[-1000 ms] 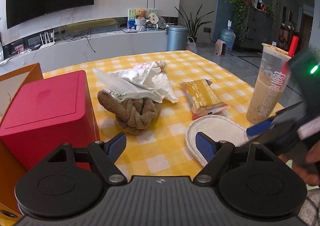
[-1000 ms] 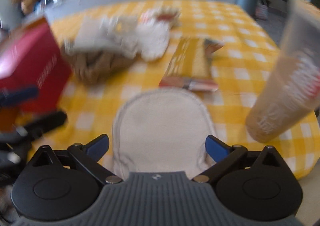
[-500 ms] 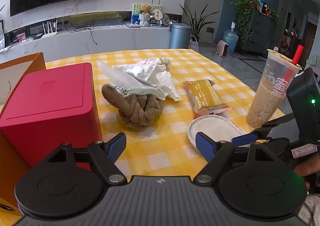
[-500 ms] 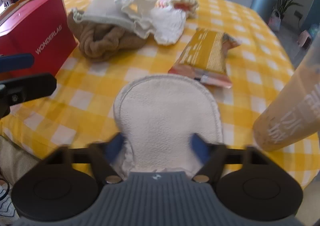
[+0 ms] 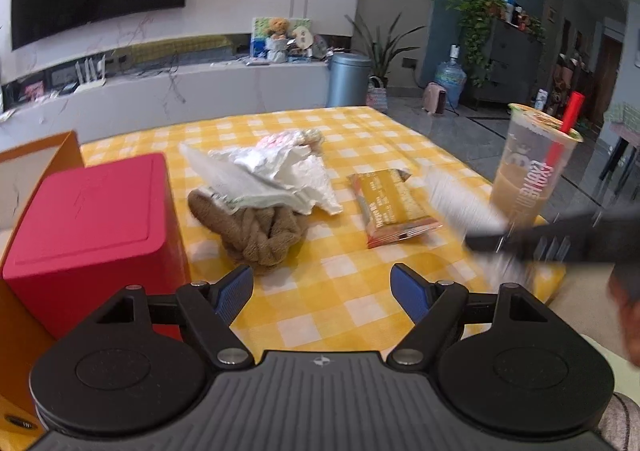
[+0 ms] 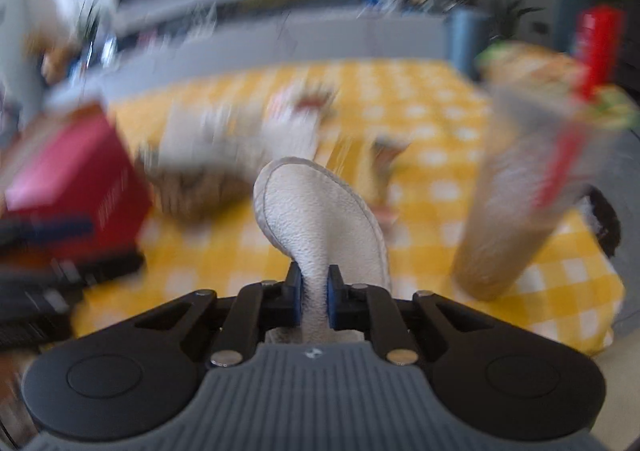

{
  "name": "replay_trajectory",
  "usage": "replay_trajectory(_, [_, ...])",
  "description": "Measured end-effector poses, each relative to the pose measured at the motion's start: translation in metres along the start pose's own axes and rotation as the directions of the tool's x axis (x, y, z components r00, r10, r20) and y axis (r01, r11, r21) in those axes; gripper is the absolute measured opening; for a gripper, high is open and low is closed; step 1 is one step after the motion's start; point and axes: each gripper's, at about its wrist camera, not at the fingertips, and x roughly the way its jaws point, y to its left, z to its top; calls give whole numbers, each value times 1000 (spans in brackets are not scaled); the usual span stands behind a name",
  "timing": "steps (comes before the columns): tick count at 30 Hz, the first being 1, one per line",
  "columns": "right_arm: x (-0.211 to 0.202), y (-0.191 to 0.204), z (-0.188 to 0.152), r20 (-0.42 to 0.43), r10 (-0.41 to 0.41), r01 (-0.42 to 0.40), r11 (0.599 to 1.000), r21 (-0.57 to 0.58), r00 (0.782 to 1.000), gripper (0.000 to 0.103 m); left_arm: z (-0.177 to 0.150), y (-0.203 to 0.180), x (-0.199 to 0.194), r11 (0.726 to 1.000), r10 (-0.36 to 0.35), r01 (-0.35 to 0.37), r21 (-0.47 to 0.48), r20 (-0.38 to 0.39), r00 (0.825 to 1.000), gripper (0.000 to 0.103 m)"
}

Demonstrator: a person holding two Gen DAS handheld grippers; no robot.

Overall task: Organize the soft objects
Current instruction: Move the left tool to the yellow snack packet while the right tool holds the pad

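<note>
Pick-up step: right gripper (image 6: pixel 314 293) clamped on white pad (image 6: pixel 320 219), lifted beside the drink cup (image 6: pixel 532 187); left gripper (image 5: pixel 322 293) fingers apart, empty; next, probably carry toward red box (image 5: pixel 96 211).

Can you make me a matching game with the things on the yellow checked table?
Things:
1. white oval fabric pad
2. brown knotted towel
3. red square box
4. tall plastic cup of milk tea

Places:
A. standing at the table's right edge
B. under crumpled white bags
C. pinched in the right gripper
D. at the table's left side

Pairs: 1-C, 2-B, 3-D, 4-A
</note>
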Motion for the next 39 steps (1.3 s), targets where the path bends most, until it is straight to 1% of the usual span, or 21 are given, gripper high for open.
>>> replay_trajectory(1, [-11, -4, 3, 45, 2, -4, 999, 36, 999, 10, 1, -2, 1, 1000, -4, 4, 12, 5, 1000, 92])
replay_trajectory(3, [-27, -10, 8, 126, 36, -48, 994, 94, 991, 10, 2, -7, 5, 999, -18, 18, 38, 2, 1000, 92])
replay_trajectory(5, [-35, -11, 10, 161, 65, -85, 989, 121, 985, 10, 3, -12, 14, 998, -34, 35, 56, -25, 999, 92])
replay_trajectory(6, [-36, -10, 11, 164, 64, -85, 989, 121, 984, 10, 4, -16, 19, 997, -41, 43, 64, -33, 999, 92])
replay_trajectory(10, [-36, -1, 12, 126, -10, 0, 997, 77, 992, 10, 8, -28, 38, 989, -117, 117, 88, -9, 993, 93])
replay_trajectory(12, [-38, -2, 12, 126, -31, 22, 997, 76, 991, 10, 12, -33, 55, 988, -128, 131, 76, -40, 991, 93])
replay_trajectory(14, [-40, -7, 10, 140, -51, 37, 994, 101, 989, 10, 16, -37, 73, 989, -141, 144, 42, -75, 987, 93])
replay_trajectory(16, [-36, -12, 8, 123, -93, 80, 991, 106, 988, 10, 19, -40, 89, 986, -164, 165, 5, -85, 983, 93])
replay_trajectory(18, [-32, -15, 5, 98, -128, 119, 989, 93, 987, 10, 22, -45, 102, 984, -178, 178, -1, -98, 979, 93])
replay_trajectory(20, [-29, -19, 4, 88, -125, 115, 988, 106, 988, 10, 25, -50, 115, 981, -193, 194, -1, -105, 976, 93])
replay_trajectory(22, [-25, -25, 2, 78, -121, 110, 986, 129, 990, 11, 28, -52, 127, 982, -190, 189, -24, -110, 976, 93])
replay_trajectory(26, [-18, -29, -2, 54, -136, 127, 982, 141, 989, 11, 32, -55, 152, 981, -189, 181, -66, -133, 973, 94])
replay_trajectory(28, [-16, -32, -3, 51, -136, 126, 980, 154, 989, 11, 31, -59, 163, 983, -178, 171, -60, -147, 973, 94])
replay_trajectory(29, [-14, -34, -4, 47, -133, 123, 979, 160, 990, 11, 31, -62, 167, 986, -166, 160, -53, -146, 975, 96])
replay_trajectory(31, [-11, -38, -4, 38, -132, 124, 978, 166, 991, 11, 28, -66, 174, 991, -131, 128, -31, -142, 981, 96])
replay_trajectory(33, [-7, -41, -6, 25, -132, 126, 977, 169, 991, 11, 27, -66, 181, 990, -143, 139, -36, -161, 976, 96])
replay_trajectory(34, [-6, -40, -6, 19, -132, 127, 977, 171, 991, 11, 26, -65, 181, 989, -144, 140, -38, -148, 978, 96])
replay_trajectory(36, [-4, -42, -7, 14, -131, 127, 976, 176, 991, 11, 27, -65, 181, 990, -139, 136, -32, -150, 979, 96])
replay_trajectory(37, [-4, -42, -8, 13, -131, 126, 976, 178, 991, 11, 27, -65, 181, 990, -138, 136, -27, -153, 979, 94])
replay_trajectory(38, [-3, -41, -8, 10, -129, 126, 976, 179, 992, 12, 27, -66, 180, 991, -132, 130, -21, -155, 979, 87])
replay_trajectory(39, [-1, -41, -8, 2, -128, 126, 976, 176, 992, 12, 27, -66, 179, 993, -117, 116, -17, -154, 981, 76])
